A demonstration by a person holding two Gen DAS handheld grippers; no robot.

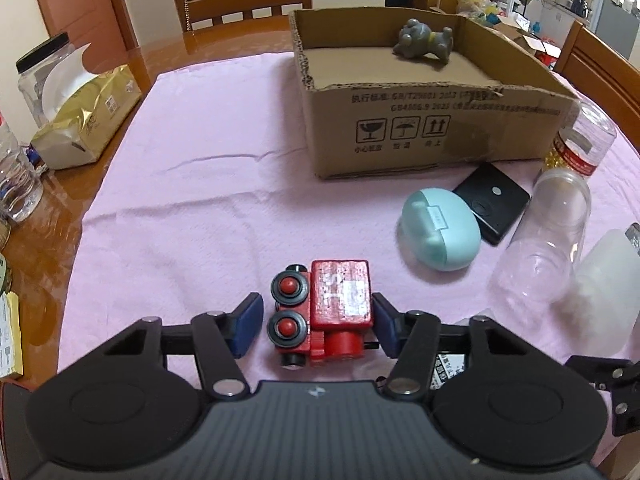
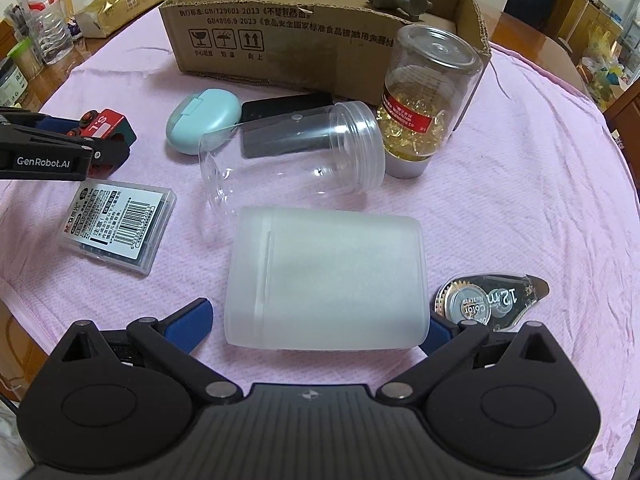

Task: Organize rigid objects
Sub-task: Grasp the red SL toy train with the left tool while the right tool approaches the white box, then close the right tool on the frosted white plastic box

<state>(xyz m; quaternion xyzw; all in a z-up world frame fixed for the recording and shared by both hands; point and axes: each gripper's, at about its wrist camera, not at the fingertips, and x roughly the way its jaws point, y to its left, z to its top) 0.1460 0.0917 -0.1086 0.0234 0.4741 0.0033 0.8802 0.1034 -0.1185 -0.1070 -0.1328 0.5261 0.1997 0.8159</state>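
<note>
so, left wrist view, left to right: gold foil tissue pack point(image 1: 86, 116) at the upper left edge of the pink cloth point(image 1: 208, 184), brown cardboard box point(image 1: 432, 128) at upper centre with a grey rubber animal figure point(image 1: 426, 42) lying inside near its far wall. bottom centre, the left gripper point(image 1: 318, 326) has its blue pads either side of the red wooden toy train point(image 1: 324, 316), which lies on its side on the cloth with its wheels facing left. the right pad touches the red block body; the left pad sits just beside the wheels with a thin gap, so it is narrowed around the toy but not clearly pinching it yet. mint green oval case point(image 1: 440, 234) and flat black square device point(image 1: 494, 202) are at centre right.

right wrist view: clear plastic case with a barcode label point(image 2: 118, 228) at left, clear empty jar point(image 2: 292, 152) on its side at centre, capsule bottle with a red label point(image 2: 428, 100) against the box corner. the right gripper point(image 2: 316, 326) is spread wide around the frosted white plastic box point(image 2: 326, 280) at lower centre, pads not pressing; correction tape dispenser point(image 2: 490, 298) is just beside the right pad.

judgement: finish closing on the train first, squeezing block against wheels evenly since the wheel side is uneven and could slip or roll. lift straight up, then carry toward the box at the top of the frame, clearing its near wall and setting down away from the grey figure.
</note>
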